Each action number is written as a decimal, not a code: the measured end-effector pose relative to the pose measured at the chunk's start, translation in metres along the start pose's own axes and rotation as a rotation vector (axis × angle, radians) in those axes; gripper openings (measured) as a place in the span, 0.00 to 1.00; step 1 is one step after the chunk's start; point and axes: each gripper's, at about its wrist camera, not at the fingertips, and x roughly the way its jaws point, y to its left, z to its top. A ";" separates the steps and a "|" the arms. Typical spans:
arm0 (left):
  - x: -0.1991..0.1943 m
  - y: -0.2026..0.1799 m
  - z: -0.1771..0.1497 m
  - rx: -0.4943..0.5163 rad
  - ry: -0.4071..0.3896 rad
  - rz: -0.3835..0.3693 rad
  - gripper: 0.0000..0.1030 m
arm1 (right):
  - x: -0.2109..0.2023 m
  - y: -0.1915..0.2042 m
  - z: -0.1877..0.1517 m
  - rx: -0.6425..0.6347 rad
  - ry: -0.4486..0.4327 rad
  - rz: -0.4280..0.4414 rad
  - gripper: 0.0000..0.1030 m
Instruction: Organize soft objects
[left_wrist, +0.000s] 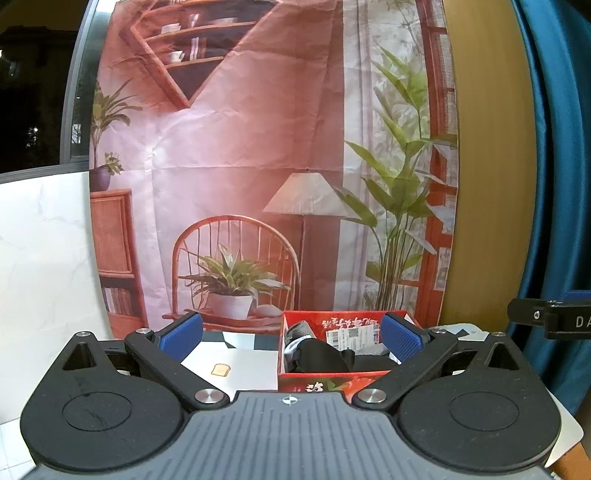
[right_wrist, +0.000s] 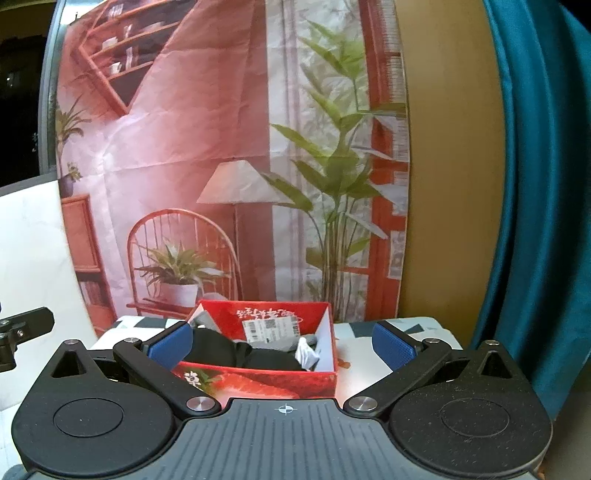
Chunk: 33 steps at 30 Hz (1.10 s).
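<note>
Red cardboard box (right_wrist: 258, 380) sits on the patterned surface (right_wrist: 369, 332), printed room backdrop (right_wrist: 221, 147) behind it. Inside: black fabric items (right_wrist: 266, 356), a grey piece (right_wrist: 312, 339) and a white piece (right_wrist: 306, 350), heaped loosely. Left tongs (left_wrist: 291, 338) apart, empty, held back from the box. Right tongs (right_wrist: 282, 341) also apart, nothing between the pads. No loose soft items visible on the surface around the box. Judgement: gathering looks largely done; perhaps only tidying inside remains.
</note>
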 end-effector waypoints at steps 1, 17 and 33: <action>0.000 -0.001 -0.001 0.004 0.001 0.002 1.00 | 0.001 -0.001 0.000 -0.002 0.000 -0.002 1.00; 0.002 0.004 -0.003 -0.015 0.024 -0.007 1.00 | 0.008 -0.003 -0.002 -0.002 0.013 -0.033 1.00; 0.005 0.004 -0.007 -0.035 0.048 -0.008 1.00 | 0.012 -0.005 -0.008 0.000 0.025 -0.034 1.00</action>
